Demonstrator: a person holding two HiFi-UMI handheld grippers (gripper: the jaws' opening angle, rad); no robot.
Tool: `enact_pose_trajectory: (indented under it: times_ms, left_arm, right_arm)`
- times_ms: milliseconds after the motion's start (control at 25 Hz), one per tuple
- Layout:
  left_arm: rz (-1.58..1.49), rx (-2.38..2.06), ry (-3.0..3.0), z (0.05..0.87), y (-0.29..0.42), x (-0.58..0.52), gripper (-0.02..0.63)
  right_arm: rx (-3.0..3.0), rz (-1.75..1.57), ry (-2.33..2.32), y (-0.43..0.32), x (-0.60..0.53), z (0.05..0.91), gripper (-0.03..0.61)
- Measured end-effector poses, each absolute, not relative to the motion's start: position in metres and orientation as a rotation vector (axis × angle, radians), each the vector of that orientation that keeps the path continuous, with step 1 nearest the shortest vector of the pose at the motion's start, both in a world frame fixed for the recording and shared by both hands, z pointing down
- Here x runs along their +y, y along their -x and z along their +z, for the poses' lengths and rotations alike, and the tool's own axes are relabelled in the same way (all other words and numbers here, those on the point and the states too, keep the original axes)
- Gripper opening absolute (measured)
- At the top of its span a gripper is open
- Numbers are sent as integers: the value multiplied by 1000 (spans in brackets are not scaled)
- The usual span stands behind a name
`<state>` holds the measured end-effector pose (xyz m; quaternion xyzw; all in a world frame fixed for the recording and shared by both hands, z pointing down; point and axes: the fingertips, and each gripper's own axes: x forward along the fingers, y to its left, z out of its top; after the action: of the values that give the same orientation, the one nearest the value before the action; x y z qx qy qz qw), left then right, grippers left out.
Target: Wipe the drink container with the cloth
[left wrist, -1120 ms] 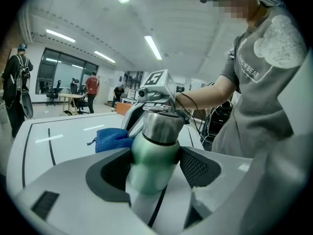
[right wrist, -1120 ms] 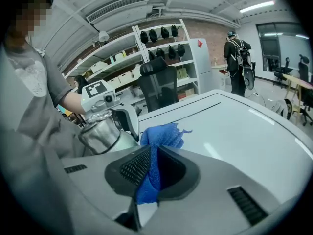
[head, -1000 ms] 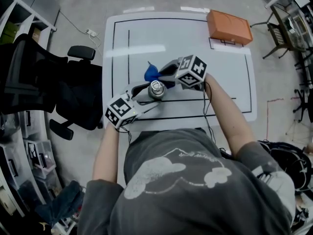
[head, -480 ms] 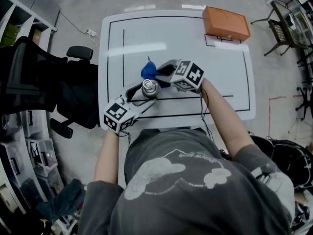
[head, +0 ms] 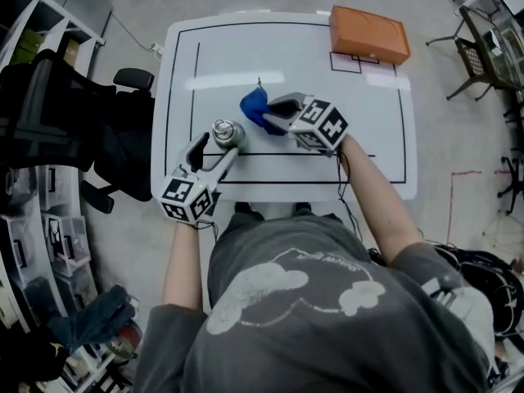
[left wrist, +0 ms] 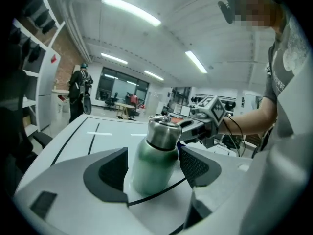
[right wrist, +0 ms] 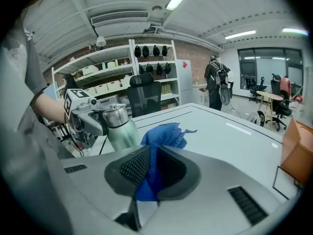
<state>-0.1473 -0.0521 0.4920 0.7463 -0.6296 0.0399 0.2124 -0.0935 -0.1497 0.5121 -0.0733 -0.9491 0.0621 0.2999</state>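
A green drink bottle (head: 227, 131) with a steel top stands on the white table (head: 360, 154), near its front left. My left gripper (head: 219, 142) is closed on the bottle (left wrist: 152, 163), one pad on each side of its body. To the right of the bottle, my right gripper (head: 274, 111) is shut on a blue cloth (head: 252, 105). In the right gripper view the cloth (right wrist: 165, 135) bunches out past the jaws, a short way from the bottle (right wrist: 120, 129).
An orange box (head: 368, 33) sits at the table's back right corner. A black office chair (head: 90, 129) stands left of the table, with shelves (head: 33, 244) beyond it. Black lines mark the tabletop. A person (left wrist: 80, 89) stands far off.
The left gripper and the bottle have shifted left, away from the right gripper. The cloth, earlier close against the bottle, now sits a little apart from it.
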Motion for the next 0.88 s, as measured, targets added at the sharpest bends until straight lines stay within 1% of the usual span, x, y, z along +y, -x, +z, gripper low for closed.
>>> enact_pose_trajectory:
  times_ms: [280, 440, 680, 720, 880]
  left_arm:
    - [50, -1951, -1922, 477, 125, -39, 315]
    - [23, -2032, -1828, 475, 101, -20, 316]
    - [-31, -2126, -1731, 473, 69, 0, 308]
    - [-30, -2137, -1723, 472, 67, 3, 294]
    - [-26, -2184, -1687, 470, 66, 10, 176]
  right_arm:
    - [-2581, 148, 190, 47, -150, 495, 49]
    - [-2611, 130, 244, 29, -138, 483, 51]
    - [-2586, 66, 365, 8, -110, 487, 49]
    - [-2588, 64, 373, 6, -106, 486, 49]
    - [-2596, 77, 397, 4, -98, 486, 51]
